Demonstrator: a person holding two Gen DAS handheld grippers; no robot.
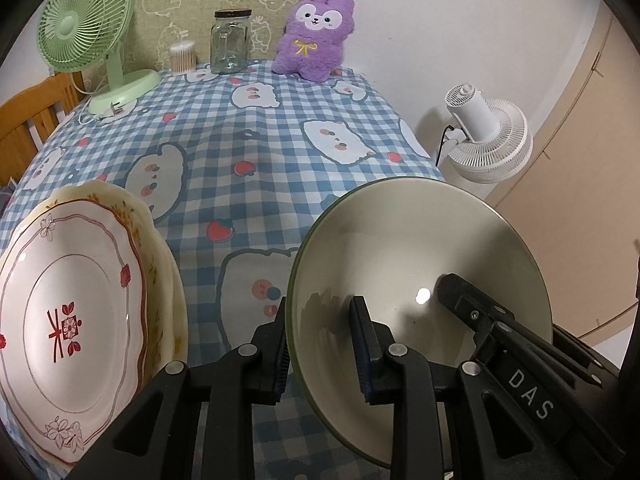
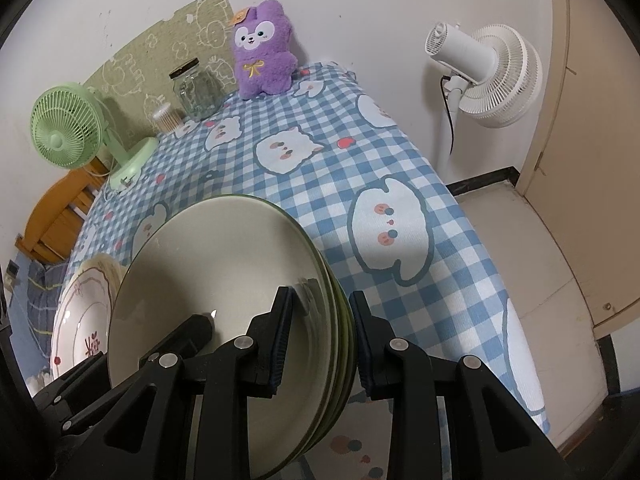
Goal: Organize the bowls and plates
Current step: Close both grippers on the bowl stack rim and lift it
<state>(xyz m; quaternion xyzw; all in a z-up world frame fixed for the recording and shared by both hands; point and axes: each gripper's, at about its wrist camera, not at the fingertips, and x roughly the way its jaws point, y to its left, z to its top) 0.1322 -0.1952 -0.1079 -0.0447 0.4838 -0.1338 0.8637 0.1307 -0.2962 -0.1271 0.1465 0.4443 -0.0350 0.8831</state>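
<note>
A pale green bowl stack (image 1: 420, 256) hangs over the front right of the checked tablecloth (image 1: 248, 136). My left gripper (image 1: 320, 344) straddles its left rim, one finger inside and one outside. My right gripper (image 2: 318, 340) straddles the right rim of the same stack of bowls (image 2: 224, 280), which shows several nested rims. The right gripper's fingers (image 1: 472, 308) show inside the bowl in the left wrist view. A white plate with red flowers (image 1: 76, 316) lies on a cream scalloped plate (image 1: 160, 248) at the front left; it also shows in the right wrist view (image 2: 80, 320).
At the table's back stand a green desk fan (image 1: 88, 36), a cotton swab tub (image 1: 182, 54), a glass jar (image 1: 230, 40) and a purple plush toy (image 1: 316, 36). A white floor fan (image 1: 488, 136) stands right of the table. A wooden chair (image 1: 36, 108) is at the left.
</note>
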